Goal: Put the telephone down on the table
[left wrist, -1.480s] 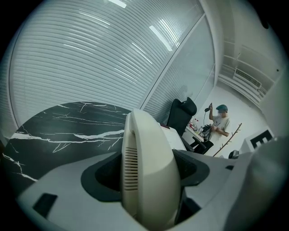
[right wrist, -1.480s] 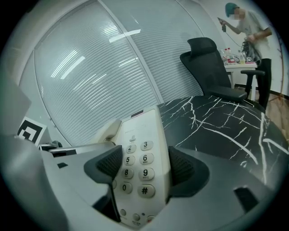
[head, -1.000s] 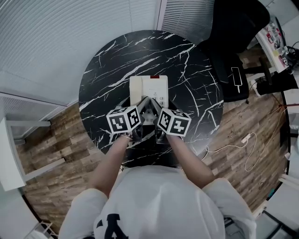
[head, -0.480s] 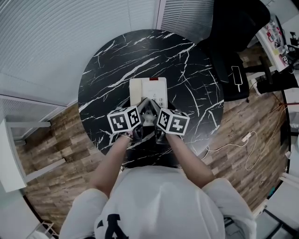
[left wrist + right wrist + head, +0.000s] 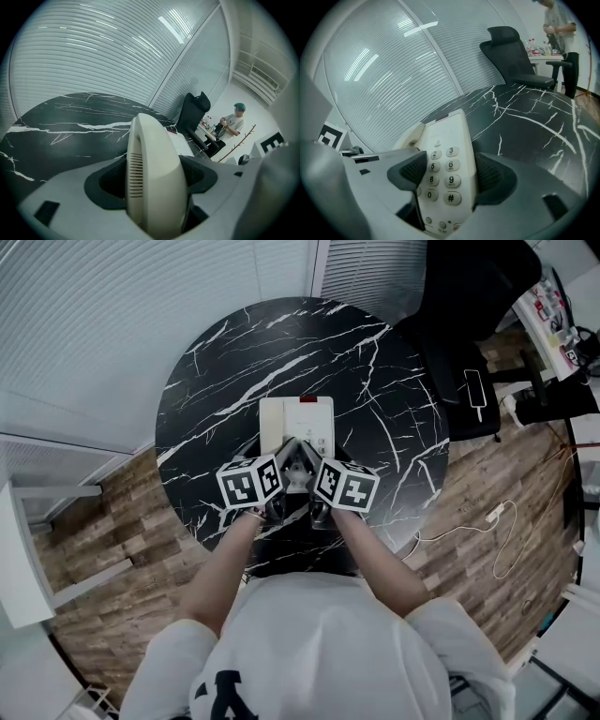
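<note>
The cream telephone [image 5: 298, 420] shows at the centre of the head view, over the middle of the round black marble table [image 5: 375, 371]. I cannot tell whether its base touches the top. The left gripper [image 5: 287, 450] is clamped across the slotted end of the handset [image 5: 154, 173]. The right gripper [image 5: 313, 452] is closed on the keypad [image 5: 443, 173], with its white number buttons between the dark pads [image 5: 491, 174].

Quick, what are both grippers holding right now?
Left gripper: closed on the telephone, at its handset.
Right gripper: closed on the telephone, across its keypad.
</note>
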A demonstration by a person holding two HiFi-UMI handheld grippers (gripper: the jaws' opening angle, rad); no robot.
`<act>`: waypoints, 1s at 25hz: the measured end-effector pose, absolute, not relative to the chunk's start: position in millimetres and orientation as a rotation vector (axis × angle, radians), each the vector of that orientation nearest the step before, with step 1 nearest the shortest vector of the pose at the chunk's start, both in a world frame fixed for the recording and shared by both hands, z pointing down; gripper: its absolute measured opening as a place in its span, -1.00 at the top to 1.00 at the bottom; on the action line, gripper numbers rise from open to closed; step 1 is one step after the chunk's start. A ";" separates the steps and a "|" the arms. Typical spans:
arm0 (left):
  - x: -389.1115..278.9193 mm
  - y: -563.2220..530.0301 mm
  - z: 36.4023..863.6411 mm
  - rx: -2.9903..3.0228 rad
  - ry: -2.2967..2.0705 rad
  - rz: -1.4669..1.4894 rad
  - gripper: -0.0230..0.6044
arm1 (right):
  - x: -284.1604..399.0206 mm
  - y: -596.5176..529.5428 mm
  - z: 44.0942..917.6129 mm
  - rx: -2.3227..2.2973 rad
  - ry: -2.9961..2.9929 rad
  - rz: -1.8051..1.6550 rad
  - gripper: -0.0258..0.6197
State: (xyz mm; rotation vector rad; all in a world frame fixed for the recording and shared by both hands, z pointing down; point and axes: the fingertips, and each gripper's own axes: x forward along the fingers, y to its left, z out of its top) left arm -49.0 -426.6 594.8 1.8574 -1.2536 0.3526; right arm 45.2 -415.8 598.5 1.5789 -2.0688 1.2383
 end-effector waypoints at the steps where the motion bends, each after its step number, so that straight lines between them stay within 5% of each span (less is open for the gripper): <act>1: -48.9 -426.1 595.2 1.861 -1.256 0.355 -0.19 | 45.2 -415.0 599.2 1.580 -2.070 1.243 -0.09; 25: -57.1 -424.0 585.2 1.980 -1.383 0.347 -0.19 | 66.3 -397.3 580.4 1.854 -2.066 1.048 -0.09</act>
